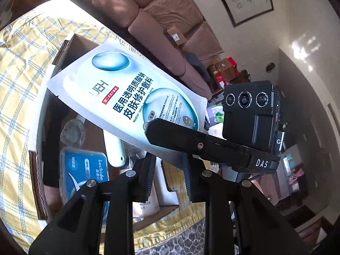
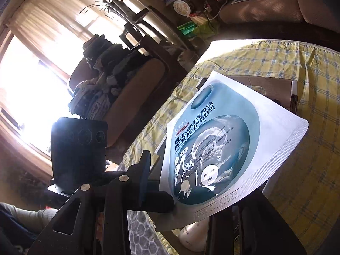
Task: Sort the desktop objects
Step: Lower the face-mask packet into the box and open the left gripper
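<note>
The right gripper [image 1: 153,127] pinches the lower edge of one face-mask sachet [image 1: 127,89], held in the air above the open cardboard box [image 1: 78,42] on the yellow checked cloth [image 1: 19,80]. The left gripper [image 1: 167,176], at six o'clock, stands slightly spread and empty. The sachet hides most of the box. One blue-labelled case [image 1: 85,170] and one white tube [image 1: 114,148] peek out at seven o'clock. Only the right wrist view shows the bright window [image 2: 31,89] at nine o'clock, and only the left shows the sofa [image 1: 159,10] at twelve.
</note>
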Available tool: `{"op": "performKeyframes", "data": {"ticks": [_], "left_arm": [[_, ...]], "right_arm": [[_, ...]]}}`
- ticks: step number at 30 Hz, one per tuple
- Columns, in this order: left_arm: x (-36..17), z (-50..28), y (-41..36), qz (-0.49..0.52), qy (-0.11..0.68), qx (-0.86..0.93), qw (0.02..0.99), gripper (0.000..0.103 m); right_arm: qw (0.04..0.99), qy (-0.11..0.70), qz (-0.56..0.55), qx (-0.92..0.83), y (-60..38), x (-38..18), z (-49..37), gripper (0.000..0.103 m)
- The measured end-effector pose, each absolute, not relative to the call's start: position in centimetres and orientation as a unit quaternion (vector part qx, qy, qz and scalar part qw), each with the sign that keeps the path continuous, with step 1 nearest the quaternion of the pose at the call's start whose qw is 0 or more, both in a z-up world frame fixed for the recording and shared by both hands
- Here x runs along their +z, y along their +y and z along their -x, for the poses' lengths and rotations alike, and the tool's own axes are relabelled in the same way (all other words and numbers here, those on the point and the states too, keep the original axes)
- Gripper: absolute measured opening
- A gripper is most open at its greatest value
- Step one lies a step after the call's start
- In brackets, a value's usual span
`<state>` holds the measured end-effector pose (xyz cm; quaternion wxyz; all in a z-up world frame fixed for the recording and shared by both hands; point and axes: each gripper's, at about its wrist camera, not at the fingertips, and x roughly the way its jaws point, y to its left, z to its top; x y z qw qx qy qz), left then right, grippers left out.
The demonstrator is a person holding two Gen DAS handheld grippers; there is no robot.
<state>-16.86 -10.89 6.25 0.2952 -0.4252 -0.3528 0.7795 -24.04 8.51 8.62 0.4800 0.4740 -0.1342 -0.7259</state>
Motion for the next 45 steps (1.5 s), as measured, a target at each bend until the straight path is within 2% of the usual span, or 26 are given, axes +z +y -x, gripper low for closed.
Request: {"op": "performKeyframes", "data": {"ticks": [7,8,10,12,14,17,20,24,30,34,38,41,45], "left_arm": [[3.8,19.8,-11.9,0.434,-0.381,0.769,0.275,0.022],[3.8,19.7,-11.8,0.436,-0.377,0.768,0.28,0.022],[3.9,19.2,-11.5,0.438,-0.366,0.767,0.292,0.024],[4.4,18.5,-11.5,0.439,-0.35,0.771,0.301,0.029],[5.2,18.2,-12.1,0.437,-0.33,0.781,0.302,0.03],[6.9,18.7,-14.0,0.425,-0.31,0.802,0.283,0.031],[8.1,20.7,-15.6,0.425,-0.291,0.816,0.261,0.038],[8.2,23.5,-16.3,0.445,-0.232,0.839,0.213,0.038],[7.4,24.5,-14.5,0.471,-0.187,0.834,0.218,0.038],[7.2,23.3,-13.0,0.484,-0.183,0.819,0.247,0.038],[6.7,21.9,-12.1,0.495,-0.189,0.803,0.272,0.038],[7.4,20.8,-12.1,0.488,-0.19,0.803,0.284,0.038],[7.5,20.2,-13.4,0.485,-0.253,0.781,0.301,0.042]], "right_arm": [[0.488,-0.077,-0.55,-0.673,6.6,5.8,30.0,0.036],[0.483,-0.076,-0.561,-0.668,6.6,5.5,30.5,0.033],[0.473,-0.073,-0.559,-0.677,7.1,5.8,30.9,0.038],[0.462,-0.088,-0.553,-0.687,8.4,6.1,31.1,0.039],[0.442,-0.092,-0.55,-0.703,9.6,6.4,31.0,0.041],[0.41,-0.087,-0.548,-0.724,10.9,6.9,30.8,0.051],[0.342,-0.085,-0.543,-0.762,12.3,7.2,31.1,0.055],[0.322,-0.103,-0.528,-0.779,13.3,7.3,31.1,0.055],[0.276,-0.057,-0.502,-0.818,12.2,7.7,31.5,0.054],[0.262,-0.004,-0.499,-0.826,10.1,7.9,32.2,0.056],[0.251,0.031,-0.497,-0.83,8.9,7.8,32.3,0.054],[0.246,0.026,-0.496,-0.832,9.1,8.0,31.5,0.053],[0.269,0.011,-0.497,-0.825,9.3,8.2,29.2,0.052]]}}
